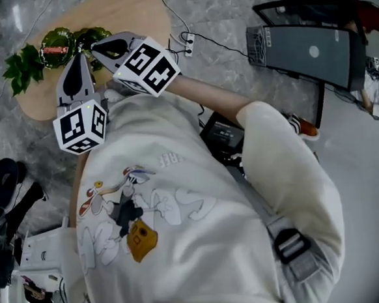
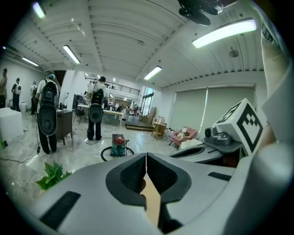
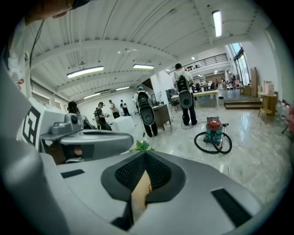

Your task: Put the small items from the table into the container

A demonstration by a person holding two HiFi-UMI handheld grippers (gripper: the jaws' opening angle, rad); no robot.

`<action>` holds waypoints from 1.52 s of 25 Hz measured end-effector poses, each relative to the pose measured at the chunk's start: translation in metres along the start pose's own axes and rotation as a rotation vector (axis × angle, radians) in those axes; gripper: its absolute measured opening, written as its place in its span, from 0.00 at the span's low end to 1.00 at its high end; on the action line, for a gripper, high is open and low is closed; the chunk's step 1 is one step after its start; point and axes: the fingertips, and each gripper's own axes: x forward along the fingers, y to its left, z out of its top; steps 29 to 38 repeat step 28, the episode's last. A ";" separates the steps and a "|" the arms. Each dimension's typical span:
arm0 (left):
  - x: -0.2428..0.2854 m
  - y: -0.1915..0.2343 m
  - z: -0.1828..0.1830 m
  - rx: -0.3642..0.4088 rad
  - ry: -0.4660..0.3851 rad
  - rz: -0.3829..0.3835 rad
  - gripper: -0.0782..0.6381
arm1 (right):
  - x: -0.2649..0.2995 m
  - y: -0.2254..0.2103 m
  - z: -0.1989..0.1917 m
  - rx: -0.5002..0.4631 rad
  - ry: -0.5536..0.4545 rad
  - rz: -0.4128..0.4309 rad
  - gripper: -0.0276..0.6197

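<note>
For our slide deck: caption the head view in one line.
Both shut: left hand-held gripper and right hand-held gripper at a wooden table with green leaves.

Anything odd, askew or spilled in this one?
Nothing looks spilled or damaged. The odd part: the left gripper and right gripper are both shut on nothing, looking out across the room rather than at the wooden table, and the person's sweatshirt fills most of the head view.

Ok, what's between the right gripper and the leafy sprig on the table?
In the head view, a green dish with something red in it sits between the right gripper and the leafy sprig, on the wooden table.
</note>
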 end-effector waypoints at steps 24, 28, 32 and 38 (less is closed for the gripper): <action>-0.056 -0.015 -0.006 -0.029 -0.021 0.058 0.12 | -0.048 0.045 -0.006 0.028 -0.127 -0.065 0.05; -0.062 -0.014 -0.011 -0.037 -0.011 0.057 0.12 | -0.049 0.053 -0.012 0.016 -0.116 -0.071 0.05; -0.062 -0.014 -0.011 -0.037 -0.011 0.057 0.12 | -0.049 0.053 -0.012 0.016 -0.116 -0.071 0.05; -0.062 -0.014 -0.011 -0.037 -0.011 0.057 0.12 | -0.049 0.053 -0.012 0.016 -0.116 -0.071 0.05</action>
